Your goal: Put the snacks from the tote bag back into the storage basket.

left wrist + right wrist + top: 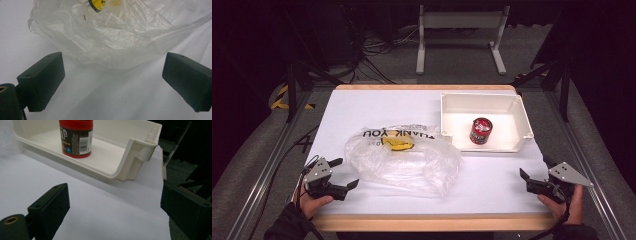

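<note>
Bag (404,157): lies at two o'clock from left gripper (343,172), just beside, nearer than right gripper (536,170). Both grippers spread, empty.

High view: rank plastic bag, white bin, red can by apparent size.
1. Plastic bag and white bin: similar footprints, with the bag nearer the camera, so I won't rank them.
2. Red can, standing in the bin, clearly smallest.
</note>
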A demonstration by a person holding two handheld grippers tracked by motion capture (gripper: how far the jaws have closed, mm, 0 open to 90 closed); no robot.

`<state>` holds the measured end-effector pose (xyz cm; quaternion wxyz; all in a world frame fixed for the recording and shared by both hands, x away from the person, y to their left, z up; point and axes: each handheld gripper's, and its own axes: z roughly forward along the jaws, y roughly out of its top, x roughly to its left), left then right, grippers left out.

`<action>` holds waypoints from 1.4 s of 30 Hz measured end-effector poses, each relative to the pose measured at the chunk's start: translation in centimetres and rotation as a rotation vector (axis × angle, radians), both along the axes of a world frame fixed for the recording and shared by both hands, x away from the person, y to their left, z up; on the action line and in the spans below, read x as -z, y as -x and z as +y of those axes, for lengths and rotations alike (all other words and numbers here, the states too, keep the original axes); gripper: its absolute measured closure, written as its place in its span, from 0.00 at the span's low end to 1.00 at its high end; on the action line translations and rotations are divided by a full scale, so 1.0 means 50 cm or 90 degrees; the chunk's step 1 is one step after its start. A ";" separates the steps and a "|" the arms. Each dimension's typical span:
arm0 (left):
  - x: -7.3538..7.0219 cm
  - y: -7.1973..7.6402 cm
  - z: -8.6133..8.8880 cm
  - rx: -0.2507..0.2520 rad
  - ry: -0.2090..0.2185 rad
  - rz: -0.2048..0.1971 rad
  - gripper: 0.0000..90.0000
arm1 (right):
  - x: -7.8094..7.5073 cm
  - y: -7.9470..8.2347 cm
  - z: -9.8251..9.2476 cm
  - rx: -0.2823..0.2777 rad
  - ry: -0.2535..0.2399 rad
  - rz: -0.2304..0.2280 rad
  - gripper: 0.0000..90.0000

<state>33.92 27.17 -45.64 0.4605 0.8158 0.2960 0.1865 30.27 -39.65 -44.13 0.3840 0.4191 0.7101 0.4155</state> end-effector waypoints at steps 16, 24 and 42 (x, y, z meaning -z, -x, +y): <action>0.000 0.001 0.000 0.004 0.002 -0.004 0.06 | 0.003 -0.002 0.002 0.013 0.006 0.004 0.09; 0.000 0.000 -0.001 0.002 -0.004 -0.002 0.06 | 0.003 -0.002 -0.001 0.015 -0.002 0.005 0.09; 0.000 -0.001 -0.002 -0.009 -0.003 0.006 0.06 | 0.003 -0.003 -0.002 0.014 -0.009 0.005 0.09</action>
